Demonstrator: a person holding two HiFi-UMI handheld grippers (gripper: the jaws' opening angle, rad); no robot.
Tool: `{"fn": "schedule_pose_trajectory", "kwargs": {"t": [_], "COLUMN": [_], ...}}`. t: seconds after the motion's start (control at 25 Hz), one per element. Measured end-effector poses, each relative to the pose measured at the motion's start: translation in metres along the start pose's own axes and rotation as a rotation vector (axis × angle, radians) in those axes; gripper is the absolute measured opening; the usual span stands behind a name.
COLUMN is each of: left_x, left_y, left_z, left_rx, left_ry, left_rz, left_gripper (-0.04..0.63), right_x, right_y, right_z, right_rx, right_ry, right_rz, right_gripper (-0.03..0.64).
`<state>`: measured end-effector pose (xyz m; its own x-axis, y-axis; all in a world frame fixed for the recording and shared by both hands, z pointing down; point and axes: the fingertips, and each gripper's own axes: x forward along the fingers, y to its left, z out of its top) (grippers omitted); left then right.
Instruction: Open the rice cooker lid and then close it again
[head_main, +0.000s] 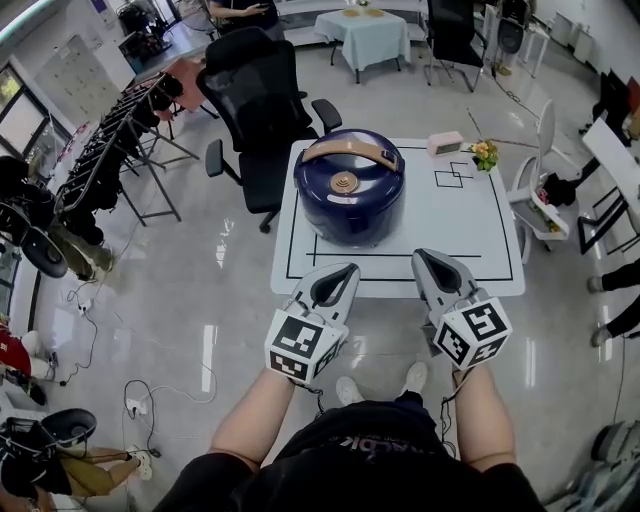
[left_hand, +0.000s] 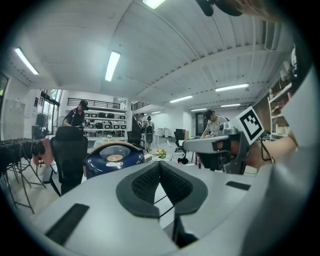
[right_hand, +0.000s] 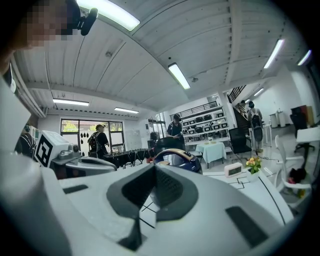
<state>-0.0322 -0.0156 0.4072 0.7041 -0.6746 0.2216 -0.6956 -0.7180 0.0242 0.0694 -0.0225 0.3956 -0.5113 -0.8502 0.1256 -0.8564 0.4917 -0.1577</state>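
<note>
A dark blue rice cooker (head_main: 349, 192) with its lid down and a tan handle (head_main: 350, 148) sits on the white table (head_main: 480, 225). My left gripper (head_main: 338, 282) hovers at the table's near edge, shut with nothing held, short of the cooker. My right gripper (head_main: 432, 265) is beside it, also shut and empty. In the left gripper view the cooker (left_hand: 114, 159) lies ahead left of the shut left gripper (left_hand: 160, 166), with the other gripper to the right. In the right gripper view the cooker (right_hand: 179, 159) shows just beyond the shut right gripper (right_hand: 154, 169).
A small white clock (head_main: 444, 144) and a pot of flowers (head_main: 485, 154) stand at the table's far right. A black office chair (head_main: 256, 100) is behind the table, a white chair (head_main: 540, 190) to its right. Racks line the left side, and people stand further back.
</note>
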Motion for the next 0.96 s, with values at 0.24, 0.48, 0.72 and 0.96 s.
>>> {"fn": "schedule_pose_trajectory", "kwargs": {"t": [0.24, 0.48, 0.72, 0.96], "left_x": [0.0038, 0.0069, 0.0059, 0.0028], "left_y": [0.0018, 0.0051, 0.0063, 0.0057], "left_z": [0.0007, 0.0003, 0.0013, -0.0006], "left_rx": [-0.003, -0.005, -0.003, -0.001], "left_ry": [-0.001, 0.000, 0.003, 0.010], "left_rz": [0.008, 0.015, 0.014, 0.012], "left_gripper": [0.003, 0.003, 0.003, 0.003], "right_x": [0.0056, 0.0093, 0.0087, 0.0069], "right_y": [-0.0020, -0.0037, -0.0018, 0.0024], "right_z": [0.0016, 0.0017, 0.0021, 0.0020], "right_rx": [0.003, 0.001, 0.001, -0.004], "right_ry": [0.002, 0.003, 0.007, 0.008], "right_rz": [0.013, 0.020, 0.020, 0.021], "right_gripper": [0.000, 0.000, 0.000, 0.000]}}
